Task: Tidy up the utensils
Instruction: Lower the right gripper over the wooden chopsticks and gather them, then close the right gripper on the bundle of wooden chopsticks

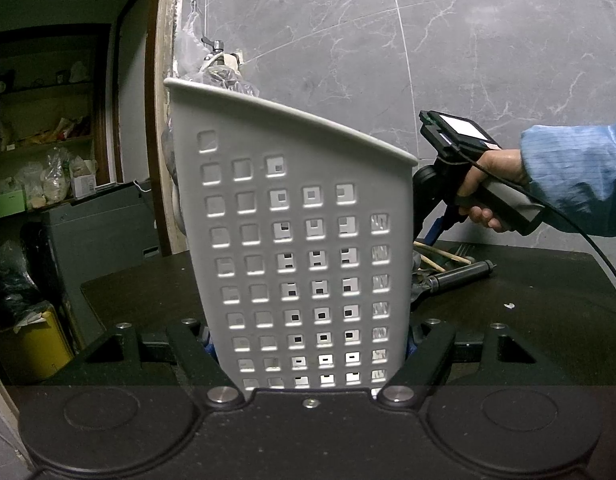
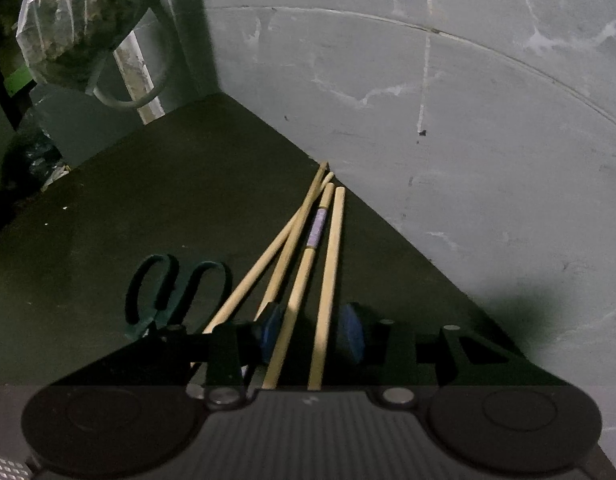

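Left wrist view: nearest the lens, the left gripper has its jaws closed on the white perforated utensil holder. The holder fills the gap between the jaws, one blue pad against each side wall near its base. It stands tilted, rim sloping down to the right. Its base is hidden behind the gripper body.

Past the right jaw, beside the holder: a black-handled utensil lies on the dark table; working end hidden by the holder. Behind it, wooden sticks. Above these a hand in a blue sleeve grips the handle of the right gripper; its fingers are not visible in this view.

Right wrist view: right gripper pointed steeply down at the table. Jaws partly apart, blue pads either side of a gap. Two chopsticks run lengthwise through that gap toward the grey marble wall; the left one lies close against the left pad, the right one stands clear of the right pad. No clamping is evident; contact on the left cannot be told. Two more chopsticks cross outside the left jaw, all four tips converging at the wall edge. One of the sticks between the jaws has a pale purple band.

Scissors, dark handles, lie outside the left jaw, loops pointing away from the camera; blades hidden under the gripper.
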`<state>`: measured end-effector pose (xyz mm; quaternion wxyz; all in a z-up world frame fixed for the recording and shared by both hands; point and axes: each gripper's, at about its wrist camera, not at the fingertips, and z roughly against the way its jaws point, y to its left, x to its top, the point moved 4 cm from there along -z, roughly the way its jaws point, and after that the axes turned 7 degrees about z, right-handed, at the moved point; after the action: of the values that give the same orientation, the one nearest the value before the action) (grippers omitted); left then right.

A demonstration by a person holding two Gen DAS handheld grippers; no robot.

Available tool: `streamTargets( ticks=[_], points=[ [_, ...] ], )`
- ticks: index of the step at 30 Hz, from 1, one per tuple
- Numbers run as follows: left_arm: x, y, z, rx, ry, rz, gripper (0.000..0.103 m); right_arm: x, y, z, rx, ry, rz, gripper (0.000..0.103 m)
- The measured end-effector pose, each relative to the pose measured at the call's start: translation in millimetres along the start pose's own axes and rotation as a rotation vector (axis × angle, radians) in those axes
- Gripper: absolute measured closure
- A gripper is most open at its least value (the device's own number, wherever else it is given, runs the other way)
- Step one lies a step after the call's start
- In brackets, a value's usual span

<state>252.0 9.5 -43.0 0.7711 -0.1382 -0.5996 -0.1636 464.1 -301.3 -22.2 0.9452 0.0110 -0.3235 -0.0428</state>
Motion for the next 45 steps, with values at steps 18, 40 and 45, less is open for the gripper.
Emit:
streamTargets(
  ticks=[18, 40, 45],
  points=[
    [0, 0, 0, -0.003, -0.001, -0.005, 0.026, 10, 14, -15, -0.054, 0.034, 0.089, 0.083],
    [0, -1, 1, -0.003, 0.001, -0.006, 0.026, -5, -10, -2, 0.111, -0.067, -0.029, 0.089],
    [-1, -1, 1, -0.004, 0.001, -0.006, 0.026, -8, -15, -6, 0.123, -0.052, -0.037, 0.089]
  ],
)
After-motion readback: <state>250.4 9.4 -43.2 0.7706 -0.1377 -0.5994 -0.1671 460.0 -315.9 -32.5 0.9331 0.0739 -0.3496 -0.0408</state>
